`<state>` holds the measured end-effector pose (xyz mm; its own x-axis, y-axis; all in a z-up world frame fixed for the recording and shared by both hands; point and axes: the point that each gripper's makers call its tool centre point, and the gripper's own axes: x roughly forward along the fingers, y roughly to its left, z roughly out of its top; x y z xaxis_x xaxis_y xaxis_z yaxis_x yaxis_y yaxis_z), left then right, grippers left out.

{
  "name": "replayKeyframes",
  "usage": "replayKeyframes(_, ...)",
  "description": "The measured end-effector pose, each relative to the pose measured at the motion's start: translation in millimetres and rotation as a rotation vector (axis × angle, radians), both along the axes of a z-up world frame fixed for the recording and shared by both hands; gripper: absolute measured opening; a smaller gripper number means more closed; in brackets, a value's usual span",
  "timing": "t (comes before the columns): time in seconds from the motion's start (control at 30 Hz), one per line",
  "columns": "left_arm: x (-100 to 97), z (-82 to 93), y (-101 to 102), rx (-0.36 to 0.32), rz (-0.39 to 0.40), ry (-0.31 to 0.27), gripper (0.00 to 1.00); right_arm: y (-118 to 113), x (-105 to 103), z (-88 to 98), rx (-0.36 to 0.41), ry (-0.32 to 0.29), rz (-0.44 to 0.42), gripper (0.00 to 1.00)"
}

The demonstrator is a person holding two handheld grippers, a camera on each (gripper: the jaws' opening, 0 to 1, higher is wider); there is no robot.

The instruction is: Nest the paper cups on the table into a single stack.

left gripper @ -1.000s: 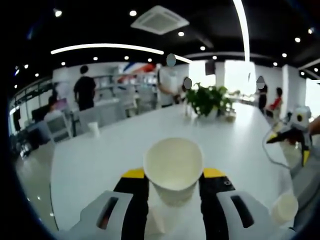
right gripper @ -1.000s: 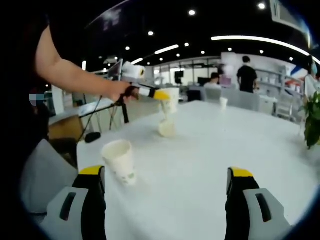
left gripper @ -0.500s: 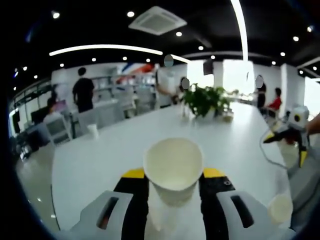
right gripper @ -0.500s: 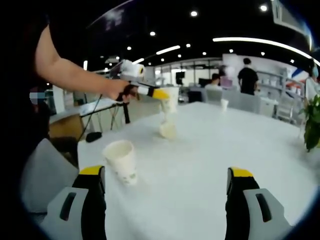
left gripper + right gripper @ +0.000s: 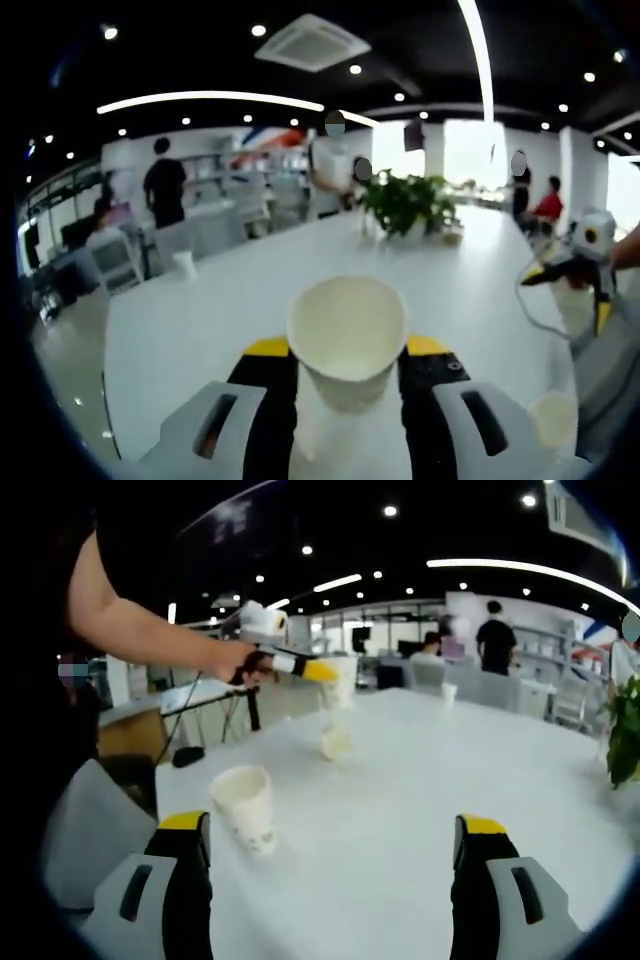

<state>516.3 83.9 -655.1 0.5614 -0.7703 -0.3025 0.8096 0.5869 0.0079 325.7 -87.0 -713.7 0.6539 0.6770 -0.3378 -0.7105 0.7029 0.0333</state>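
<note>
Left tongs (image 5: 347,350) clamped on a paper cup (image 5: 347,335); right tongs (image 5: 335,830) apart above the table (image 5: 400,810)

We are counting four paper cups across the two views: one held cup (image 5: 347,338), one standing cup (image 5: 243,807) near the table's edge, one cup on its side (image 5: 336,743) farther along, and one far cup (image 5: 449,692). We are seeing two grippers, a left gripper (image 5: 347,372) and a right gripper (image 5: 335,855), one white table (image 5: 420,780), and one potted plant (image 5: 404,201).
</note>
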Motion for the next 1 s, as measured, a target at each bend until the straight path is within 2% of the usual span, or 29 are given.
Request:
replayKeyframes(0.83, -27.8, 14.1, -13, 0.002, -0.039, 0.000, 0.37, -5, -4, 6.5, -0.006, -0.008, 0.001, 1.00)
replayKeyframes(1.0, -28.2, 15.8, -13, 0.003, -0.036, 0.006, 0.37, -4, -4, 8.4, -0.008, -0.012, 0.003, 1.00)
